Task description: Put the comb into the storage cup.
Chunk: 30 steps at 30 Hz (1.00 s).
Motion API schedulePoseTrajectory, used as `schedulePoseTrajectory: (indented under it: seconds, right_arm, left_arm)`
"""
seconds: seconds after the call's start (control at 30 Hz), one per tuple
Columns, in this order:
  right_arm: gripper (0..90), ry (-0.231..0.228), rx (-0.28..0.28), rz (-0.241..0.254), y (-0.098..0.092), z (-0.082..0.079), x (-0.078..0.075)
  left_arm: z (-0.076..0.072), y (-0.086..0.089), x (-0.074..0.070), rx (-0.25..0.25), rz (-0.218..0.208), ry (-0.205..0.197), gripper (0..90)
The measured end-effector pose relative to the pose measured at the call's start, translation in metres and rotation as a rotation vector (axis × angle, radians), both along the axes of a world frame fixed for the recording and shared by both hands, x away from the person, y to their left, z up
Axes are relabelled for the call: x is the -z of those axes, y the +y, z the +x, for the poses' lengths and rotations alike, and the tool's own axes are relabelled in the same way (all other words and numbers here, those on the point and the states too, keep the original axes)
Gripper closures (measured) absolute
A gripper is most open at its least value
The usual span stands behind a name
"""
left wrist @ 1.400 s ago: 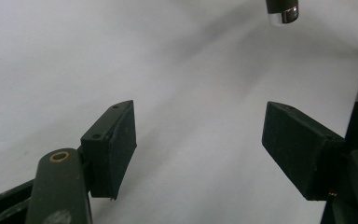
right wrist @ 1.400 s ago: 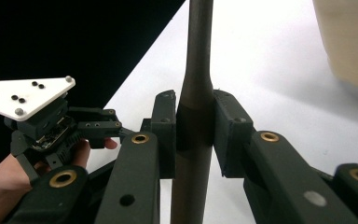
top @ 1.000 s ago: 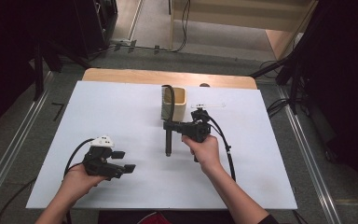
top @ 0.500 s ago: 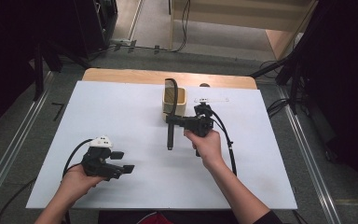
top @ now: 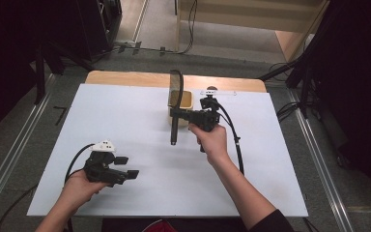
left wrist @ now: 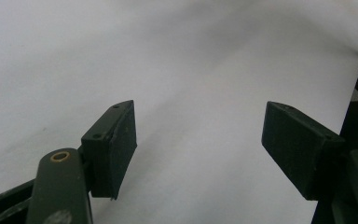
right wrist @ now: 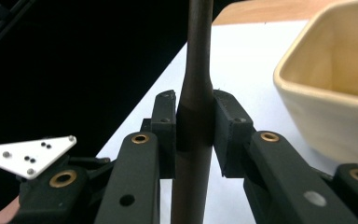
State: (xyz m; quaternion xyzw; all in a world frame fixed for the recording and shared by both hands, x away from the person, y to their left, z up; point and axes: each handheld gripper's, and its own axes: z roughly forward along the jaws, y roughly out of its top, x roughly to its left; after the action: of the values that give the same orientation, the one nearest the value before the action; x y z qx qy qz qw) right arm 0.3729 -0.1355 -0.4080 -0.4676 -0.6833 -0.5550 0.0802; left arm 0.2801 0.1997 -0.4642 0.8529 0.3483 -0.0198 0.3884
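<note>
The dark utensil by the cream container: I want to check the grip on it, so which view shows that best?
The right gripper view: the right tongs press both pads on the dark utensil at its handle, beside the cream container. The high view shows the whole utensil hanging from the tongs, but small. The left gripper view faces bare table.

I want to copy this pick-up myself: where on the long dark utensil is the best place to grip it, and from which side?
Grip the dark utensil on its thick round handle, just below where it narrows to the thin neck, as the right gripper does. Come from the side, jaws across the upright handle: the straight round shaft seats between flat pads, and the cream container stays clear.
</note>
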Motion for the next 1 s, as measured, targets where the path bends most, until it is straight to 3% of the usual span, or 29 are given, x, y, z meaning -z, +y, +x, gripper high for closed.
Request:
schedulePoseTrajectory:
  seconds: [0.2,0.3,0.57,1.0]
  right_arm:
    - [70.2,-0.018,0.015,-0.008,-0.002,0.008,-0.008]
    - [70.2,-0.004,0.029,0.012,-0.005,0.014,-0.008]
    - [70.2,-0.020,0.070,0.038,-0.013,0.029,-0.017]
    - [70.2,-0.064,0.135,0.023,-0.017,0.048,-0.036]
  left_arm:
    - [0.001,0.000,0.000,0.000,-0.001,-0.001,28.1]
    - [0.001,0.000,0.000,-0.002,-0.001,0.000,28.1]
    - [0.002,0.002,0.000,-0.003,-0.014,-0.001,28.2]
    - [0.003,0.002,0.001,0.001,-0.008,0.003,28.9]
